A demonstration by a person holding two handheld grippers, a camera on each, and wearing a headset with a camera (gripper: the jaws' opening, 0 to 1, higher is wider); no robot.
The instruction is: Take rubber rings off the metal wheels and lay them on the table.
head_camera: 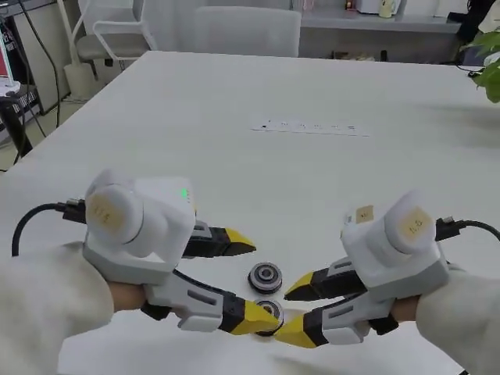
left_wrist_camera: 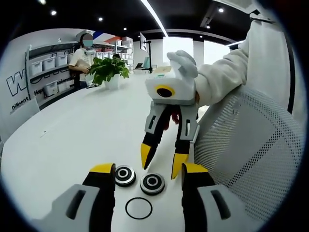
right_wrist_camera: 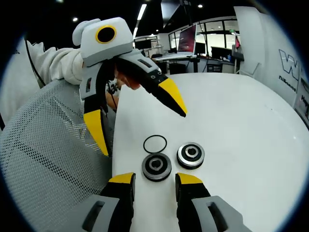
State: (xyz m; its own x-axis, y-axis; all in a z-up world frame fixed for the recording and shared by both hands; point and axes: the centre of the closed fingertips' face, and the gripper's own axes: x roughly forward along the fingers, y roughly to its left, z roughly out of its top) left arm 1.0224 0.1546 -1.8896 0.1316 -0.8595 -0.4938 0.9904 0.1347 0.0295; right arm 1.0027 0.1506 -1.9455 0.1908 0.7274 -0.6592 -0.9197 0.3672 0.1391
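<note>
So both grippers are open and holding nothing. The left gripper (head_camera: 251, 280) has its jaws spread wide, and the right gripper (head_camera: 285, 315) has a narrower gap. They point at each other, with their yellow tips close together low over the table.

Count: two wheels, one loose ring. The wheels sit flat, side by side, right between the two sets of jaws. In the right gripper view, the nearer wheel (right_wrist_camera: 156, 166) has a dark band around its outer edge and sits just ahead of the right gripper's jaw tips. The other wheel (right_wrist_camera: 190, 155) has a shiny silver rim instead. Both have a dark centre with a pale hub ring.

The loose ring (right_wrist_camera: 155, 143) is a thin black circle. It lies flat on the table (head_camera: 234, 117) just beside the dark-rimmed wheel, on the side toward the left gripper. In the left gripper view, that ring (left_wrist_camera: 138, 208) sits low between the left gripper's own jaws.

The table is big, white and matte, with a pale socket strip (head_camera: 308, 125) set further out. A white mesh chair (left_wrist_camera: 251, 145) is right behind the person. Further back it's an office-type room with a potted plant (left_wrist_camera: 106, 70), wall shelves with bins (left_wrist_camera: 48, 72), a person standing by them, a monitor (right_wrist_camera: 186, 38) and ceiling spotlights.
</note>
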